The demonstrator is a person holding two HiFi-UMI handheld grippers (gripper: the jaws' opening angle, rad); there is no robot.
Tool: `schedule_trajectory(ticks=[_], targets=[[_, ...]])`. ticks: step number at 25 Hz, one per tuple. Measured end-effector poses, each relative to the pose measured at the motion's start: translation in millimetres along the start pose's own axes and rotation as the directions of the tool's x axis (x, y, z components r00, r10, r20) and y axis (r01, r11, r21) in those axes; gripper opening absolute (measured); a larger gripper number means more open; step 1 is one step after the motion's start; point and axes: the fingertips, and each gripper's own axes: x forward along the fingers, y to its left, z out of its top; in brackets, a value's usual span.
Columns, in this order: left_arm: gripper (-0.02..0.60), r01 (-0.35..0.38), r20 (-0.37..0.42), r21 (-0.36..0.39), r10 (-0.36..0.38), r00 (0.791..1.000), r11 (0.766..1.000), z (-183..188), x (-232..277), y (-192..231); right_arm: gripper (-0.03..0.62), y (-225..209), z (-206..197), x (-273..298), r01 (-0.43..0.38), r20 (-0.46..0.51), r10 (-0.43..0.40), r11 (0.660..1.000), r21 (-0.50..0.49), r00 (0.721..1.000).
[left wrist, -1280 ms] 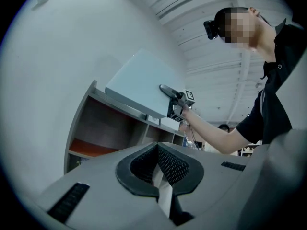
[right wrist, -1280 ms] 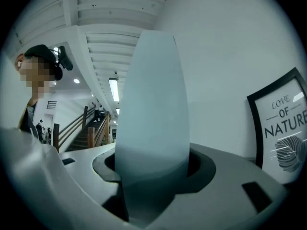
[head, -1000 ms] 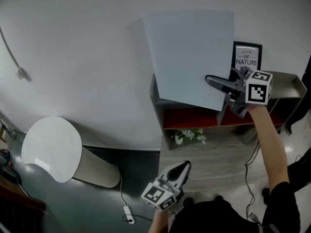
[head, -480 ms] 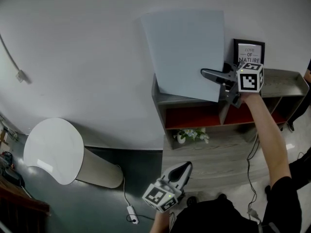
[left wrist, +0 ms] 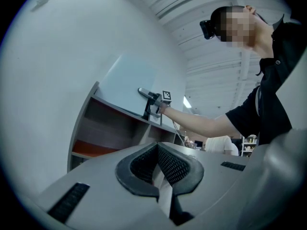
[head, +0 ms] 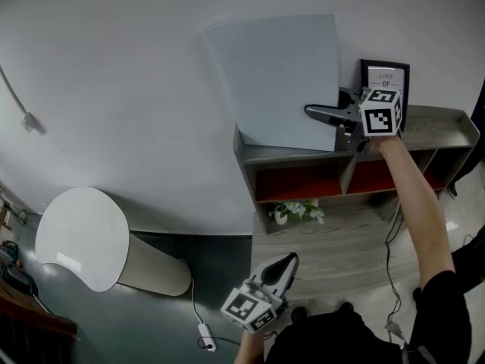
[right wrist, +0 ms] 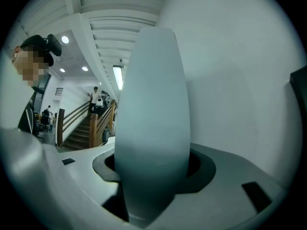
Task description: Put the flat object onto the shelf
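Right tool (head: 312,113) grips the pale grey flat board (head: 273,78) upright atop the grey wooden shelf (head: 443,131); left tool (head: 289,258) closed, empty.

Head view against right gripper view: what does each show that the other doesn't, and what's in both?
Only the head view: the grey shelf unit with red inner panels, the small white-flowered plant, the round white table and the left gripper low down. Only the right gripper view: a wooden staircase and ceiling lights. Both: the pale blue flat board held in the right gripper, and the white wall.
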Motion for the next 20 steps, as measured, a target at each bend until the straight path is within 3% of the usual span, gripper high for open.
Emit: schedule_trajectory(ticks=[20], targets=[[0.011, 0.004, -0.031, -0.001, -0.004, 1.000, 1.000, -3.4, -1.5, 0.4, 0.264, -8.8, -9.3, -1.3, -0.032, 0.010, 0.033, 0.999, -0.029, 0.999]])
